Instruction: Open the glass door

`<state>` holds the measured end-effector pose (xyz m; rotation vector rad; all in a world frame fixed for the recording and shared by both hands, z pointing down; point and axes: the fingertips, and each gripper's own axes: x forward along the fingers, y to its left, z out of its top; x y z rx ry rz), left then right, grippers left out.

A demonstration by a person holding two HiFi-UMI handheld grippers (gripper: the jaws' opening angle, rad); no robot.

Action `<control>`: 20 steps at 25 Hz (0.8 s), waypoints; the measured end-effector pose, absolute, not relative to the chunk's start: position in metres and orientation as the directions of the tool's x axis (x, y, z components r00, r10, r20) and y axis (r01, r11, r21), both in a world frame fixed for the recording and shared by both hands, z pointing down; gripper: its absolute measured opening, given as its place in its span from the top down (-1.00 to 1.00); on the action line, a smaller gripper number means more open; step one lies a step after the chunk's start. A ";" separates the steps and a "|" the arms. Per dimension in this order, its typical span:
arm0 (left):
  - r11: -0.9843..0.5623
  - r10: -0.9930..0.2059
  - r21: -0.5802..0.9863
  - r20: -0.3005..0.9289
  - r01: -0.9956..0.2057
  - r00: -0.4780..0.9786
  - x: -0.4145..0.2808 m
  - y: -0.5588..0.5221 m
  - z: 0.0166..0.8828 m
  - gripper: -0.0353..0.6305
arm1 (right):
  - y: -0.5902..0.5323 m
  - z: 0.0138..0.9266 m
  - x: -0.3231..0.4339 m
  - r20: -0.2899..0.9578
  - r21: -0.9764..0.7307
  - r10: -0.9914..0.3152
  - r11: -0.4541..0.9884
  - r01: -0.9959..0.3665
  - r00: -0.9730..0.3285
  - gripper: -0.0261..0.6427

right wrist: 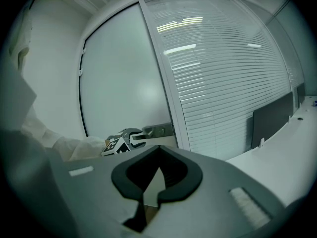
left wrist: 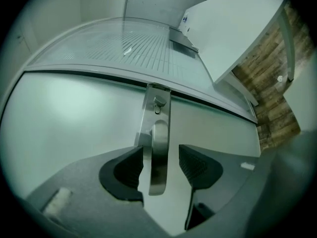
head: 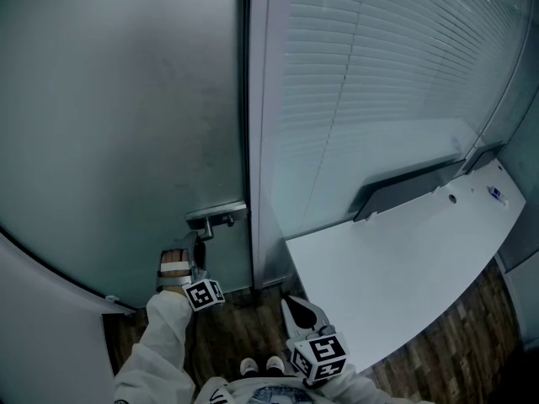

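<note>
The frosted glass door (head: 118, 116) fills the left of the head view, with a metal lever handle (head: 217, 217) near its right edge. My left gripper (head: 200, 255) reaches up to that handle. In the left gripper view the lever (left wrist: 158, 152) lies between the two dark pads (left wrist: 130, 168), jaws open around it, close against the left pad and with a gap on the right. My right gripper (head: 296, 310) hangs low by the person's body, away from the door. Its jaws (right wrist: 159, 148) are shut with nothing between them. The right gripper view also shows the left gripper (right wrist: 126, 139) at the handle plate (right wrist: 159, 130).
A grey door frame (head: 259, 141) separates the door from a glass wall with white blinds (head: 370, 99). A white desk (head: 396, 268) with a dark panel (head: 413, 188) stands at the right. Wood floor (head: 472, 335) and the person's shoes (head: 261, 365) lie below.
</note>
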<state>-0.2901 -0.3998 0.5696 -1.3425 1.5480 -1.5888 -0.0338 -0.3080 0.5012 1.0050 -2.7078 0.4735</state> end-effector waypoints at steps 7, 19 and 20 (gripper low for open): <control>-0.208 -0.887 -0.945 0.291 -0.251 -0.358 -0.296 -0.414 0.575 0.25 | -0.310 0.507 -0.030 0.320 -0.229 -0.603 0.700 -0.677 -0.731 0.91; -0.144 -0.899 -0.938 0.257 -0.316 -0.355 -0.296 -0.418 0.573 0.58 | -0.311 0.514 -0.033 0.338 -0.244 -0.591 0.697 -0.675 -0.732 0.91; -0.134 -0.899 -0.936 0.253 -0.325 -0.358 -0.296 -0.418 0.572 0.58 | -0.310 0.514 -0.035 0.339 -0.245 -0.587 0.699 -0.672 -0.735 0.91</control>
